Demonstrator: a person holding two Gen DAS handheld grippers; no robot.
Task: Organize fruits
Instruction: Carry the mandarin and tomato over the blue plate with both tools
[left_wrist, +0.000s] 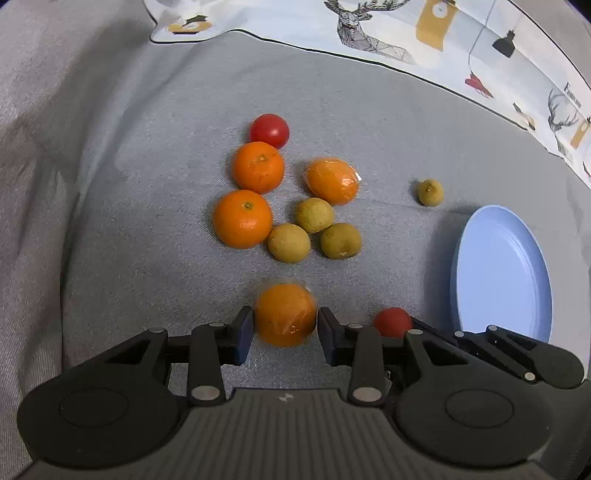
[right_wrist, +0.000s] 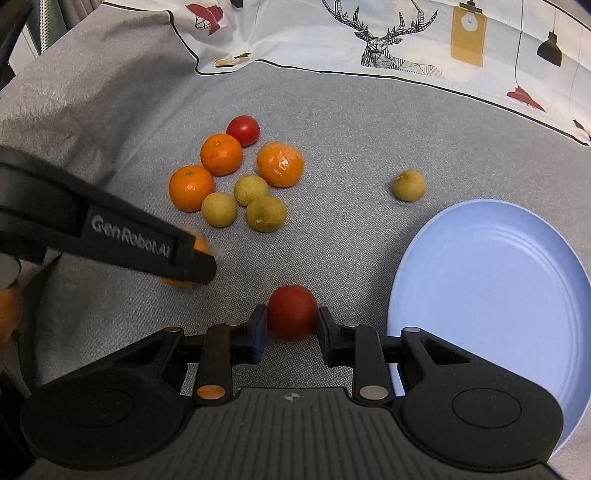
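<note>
Both claws are seen closed on fruit: a plastic-wrapped orange (left_wrist: 285, 314) is pinched by the left gripper (left_wrist: 285, 328), and a red tomato (right_wrist: 292, 312) is pinched by the right gripper (right_wrist: 291, 325), just left of the blue plate (right_wrist: 491, 295). Nothing is held by the plate. Left of and beyond the plate, oranges, yellow-green fruits and a second tomato (right_wrist: 243, 130) are clustered on the grey cloth (right_wrist: 332, 122); one small fruit (right_wrist: 409, 185) is set apart, nearer the plate. Bare cloth is left between the cluster and the plate.
</note>
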